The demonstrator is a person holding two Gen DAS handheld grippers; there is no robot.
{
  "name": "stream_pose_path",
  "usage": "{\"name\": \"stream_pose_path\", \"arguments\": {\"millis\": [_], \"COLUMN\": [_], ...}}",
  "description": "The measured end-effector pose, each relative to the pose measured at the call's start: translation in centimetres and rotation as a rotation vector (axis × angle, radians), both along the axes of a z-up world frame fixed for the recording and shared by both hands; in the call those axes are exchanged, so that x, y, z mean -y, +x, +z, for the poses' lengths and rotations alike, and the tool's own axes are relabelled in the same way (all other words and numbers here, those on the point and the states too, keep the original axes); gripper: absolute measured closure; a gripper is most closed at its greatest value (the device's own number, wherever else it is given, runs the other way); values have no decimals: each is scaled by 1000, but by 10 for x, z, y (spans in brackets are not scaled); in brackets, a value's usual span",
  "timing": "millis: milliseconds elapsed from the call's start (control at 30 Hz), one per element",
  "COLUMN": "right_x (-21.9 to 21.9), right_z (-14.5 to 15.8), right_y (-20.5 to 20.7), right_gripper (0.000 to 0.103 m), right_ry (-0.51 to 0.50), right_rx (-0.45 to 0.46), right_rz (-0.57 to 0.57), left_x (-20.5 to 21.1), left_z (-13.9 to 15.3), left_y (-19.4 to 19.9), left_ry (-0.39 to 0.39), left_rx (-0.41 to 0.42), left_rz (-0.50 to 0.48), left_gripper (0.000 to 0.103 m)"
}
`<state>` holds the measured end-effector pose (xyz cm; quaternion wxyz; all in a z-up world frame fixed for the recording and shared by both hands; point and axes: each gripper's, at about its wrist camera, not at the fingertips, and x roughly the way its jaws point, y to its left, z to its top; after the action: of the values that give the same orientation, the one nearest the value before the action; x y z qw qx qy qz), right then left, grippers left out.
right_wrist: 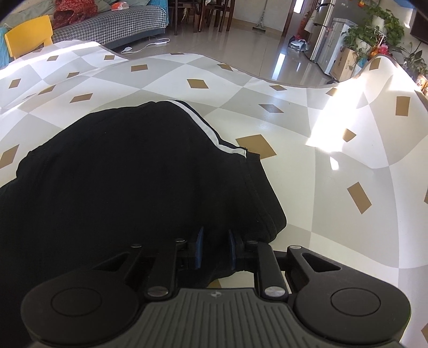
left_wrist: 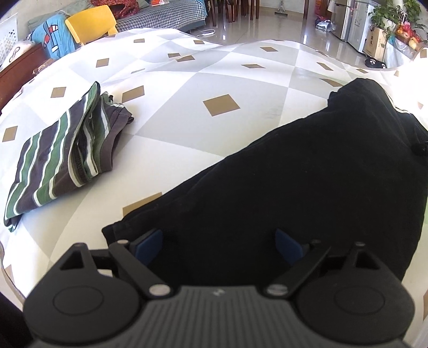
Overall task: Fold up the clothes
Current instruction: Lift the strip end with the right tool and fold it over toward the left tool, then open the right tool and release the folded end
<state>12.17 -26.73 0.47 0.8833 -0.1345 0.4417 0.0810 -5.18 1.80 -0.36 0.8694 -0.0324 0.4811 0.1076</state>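
Note:
A black garment [left_wrist: 294, 174] with a white side stripe [right_wrist: 211, 131] lies spread on the checkered table cover [left_wrist: 187, 88]. My left gripper [left_wrist: 219, 246] is open, its blue pads [left_wrist: 149, 246] wide apart over the garment's near edge, close to its left corner. In the right wrist view the black garment [right_wrist: 133, 174] fills the left half. My right gripper [right_wrist: 215, 249] is shut on the garment's near right edge, and black cloth fills the narrow gap between the pads. A folded green, white and dark striped garment [left_wrist: 58, 155] rests at the left.
The table cover [right_wrist: 321, 160] stretches bare to the right, with bright sunlight on it. Past the far table edge stand a yellow chair [left_wrist: 91, 22], a blue garment [left_wrist: 53, 34], a houndstooth sofa [right_wrist: 112, 24], a fridge [right_wrist: 325, 34] and plants [right_wrist: 374, 29].

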Motion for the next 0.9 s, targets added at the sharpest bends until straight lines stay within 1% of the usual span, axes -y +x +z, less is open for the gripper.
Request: {"name": "stream_pose_path", "arguments": {"millis": [133, 333, 400, 467, 533, 567, 633, 700, 767, 867, 900], "right_x": [9, 23, 26, 29, 34, 37, 42, 45, 46, 42, 40], "right_z": [2, 6, 8, 11, 18, 22, 30, 35, 35, 33, 33], "right_y": [-10, -28, -33, -37, -41, -42, -42, -39, -34, -27, -25], "right_gripper": [86, 84, 81, 81, 79, 79, 75, 71, 70, 69, 67], "right_ry": [-10, -17, -20, -26, -7, 13, 53, 102, 148, 199, 205], "right_rx": [-33, -100, -130, -152, -136, -110, -55, -22, -19, -24, -17], "right_rz": [24, 74, 88, 92, 79, 72, 54, 26, -2, -18, -15], "left_x": [-8, -14, -15, -14, -13, -12, -12, -11, -10, -4, -2], "left_z": [-2, -3, -3, 1, 5, 8, 14, 17, 19, 16, 14], "left_y": [9, 20, 21, 18, 13, 10, 4, -3, -11, -21, -22], "left_ry": [-3, 13, 16, 38, 62, 76, 75, 40, 3, -13, -12], "left_rx": [-1, -4, -3, 4, 20, 33, 48, 48, 40, 17, 9], "left_rz": [14, 22, 31, 37, 41, 42, 53, 59, 58, 51, 46], "left_gripper": [5, 1, 1, 2, 3, 3, 3, 2, 2, 2, 2]}}
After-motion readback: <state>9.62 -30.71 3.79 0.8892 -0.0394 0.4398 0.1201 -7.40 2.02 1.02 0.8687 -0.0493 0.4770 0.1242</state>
